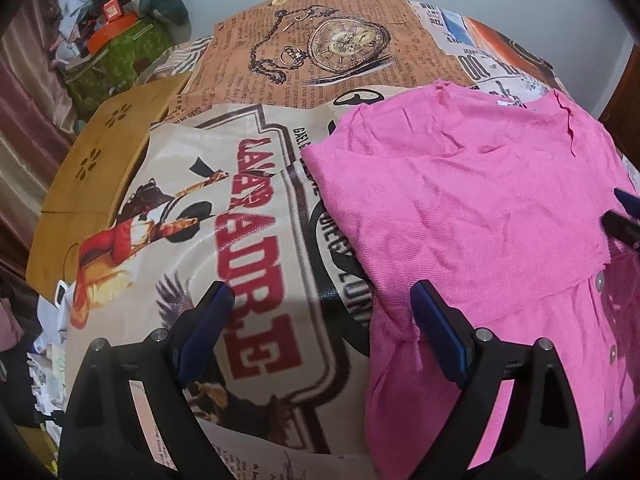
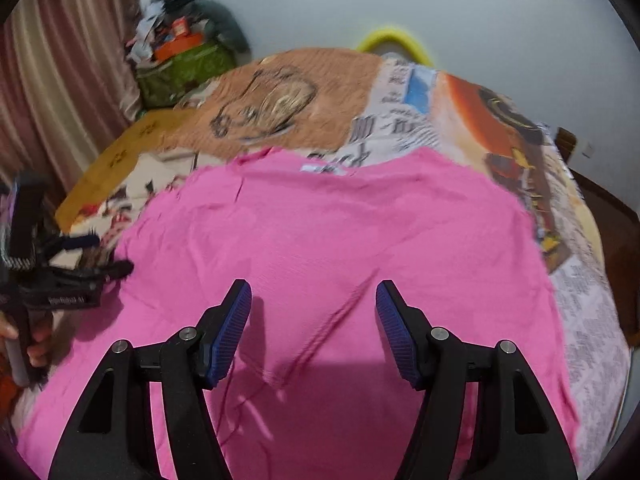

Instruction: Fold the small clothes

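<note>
A pink buttoned garment (image 1: 472, 208) lies spread on a table covered by a printed cloth (image 1: 240, 208). One side flap is folded over its front, and buttons show at the lower right. My left gripper (image 1: 324, 304) is open and empty, low over the garment's left edge. My right gripper (image 2: 314, 304) is open and empty, above the middle of the garment (image 2: 320, 240). The right gripper's tips show at the right edge of the left wrist view (image 1: 624, 216). The left gripper shows at the left of the right wrist view (image 2: 108, 256).
A bare wooden table corner (image 1: 92, 160) lies at the left. A green box piled with clutter (image 1: 116, 52) stands at the far left against the wall. A curtain (image 2: 52, 80) hangs on the left. A yellow curved thing (image 2: 394, 42) shows behind the table's far edge.
</note>
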Tool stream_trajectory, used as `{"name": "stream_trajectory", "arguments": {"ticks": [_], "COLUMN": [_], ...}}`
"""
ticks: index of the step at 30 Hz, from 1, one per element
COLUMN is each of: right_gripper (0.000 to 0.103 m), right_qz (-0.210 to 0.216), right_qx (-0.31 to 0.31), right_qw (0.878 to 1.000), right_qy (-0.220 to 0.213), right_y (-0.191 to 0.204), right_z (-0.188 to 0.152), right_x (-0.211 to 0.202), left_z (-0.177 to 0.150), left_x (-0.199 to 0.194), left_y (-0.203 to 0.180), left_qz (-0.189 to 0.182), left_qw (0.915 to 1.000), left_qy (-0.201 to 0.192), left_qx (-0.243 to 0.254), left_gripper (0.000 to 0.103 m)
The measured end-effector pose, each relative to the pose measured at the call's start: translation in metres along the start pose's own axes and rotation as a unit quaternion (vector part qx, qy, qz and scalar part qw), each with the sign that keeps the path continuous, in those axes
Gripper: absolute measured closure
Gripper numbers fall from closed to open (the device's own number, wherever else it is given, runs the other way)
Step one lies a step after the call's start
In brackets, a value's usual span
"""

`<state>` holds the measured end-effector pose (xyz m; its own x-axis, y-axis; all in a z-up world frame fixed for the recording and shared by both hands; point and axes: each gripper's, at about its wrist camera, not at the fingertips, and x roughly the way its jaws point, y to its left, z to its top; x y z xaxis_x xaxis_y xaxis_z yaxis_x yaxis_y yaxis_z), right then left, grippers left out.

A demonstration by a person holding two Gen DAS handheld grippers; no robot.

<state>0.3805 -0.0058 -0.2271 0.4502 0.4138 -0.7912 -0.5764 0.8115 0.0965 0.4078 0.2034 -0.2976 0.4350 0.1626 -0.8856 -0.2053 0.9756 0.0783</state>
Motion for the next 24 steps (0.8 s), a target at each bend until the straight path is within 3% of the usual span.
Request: {"name": "stream_trajectory", "arguments": {"ticks": [8, 15, 20, 24], "right_gripper": [0.048, 0.048, 0.043, 0.041], "right_qz": [0.014, -0.017, -0.064, -0.081], "right_qx": [0.018, 0.041, 0.068, 0.102], "right_qw": [1.000, 0.999, 0.995, 0.991], "right_qy": [0.000, -0.017, -0.029, -0.023], "right_y": [-0.016, -0.049, -0.084, -0.112], "right_z": [-0.013, -0.041, -0.074, -0.104], "right_x": [-0.009, -0.065, -0.115, -0.138], "left_z": [0.002, 0.003, 0.000, -0.009], "left_x": [-0.011, -0.061, -0.102, -0.118], "left_y": [-0.010, -0.022, -0.039, -0.052], "left_qz": [0.025, 0.016, 0.004, 0.001], "left_qw": [0.9992, 0.9982, 0.9962, 0.9956], "left_qy": [-0.005, -0.049, -0.081, -0.086], "left_qx": [0.030, 0.029, 0.031, 0.036], "left_gripper": [0.012, 0.012, 0.012, 0.012]}}
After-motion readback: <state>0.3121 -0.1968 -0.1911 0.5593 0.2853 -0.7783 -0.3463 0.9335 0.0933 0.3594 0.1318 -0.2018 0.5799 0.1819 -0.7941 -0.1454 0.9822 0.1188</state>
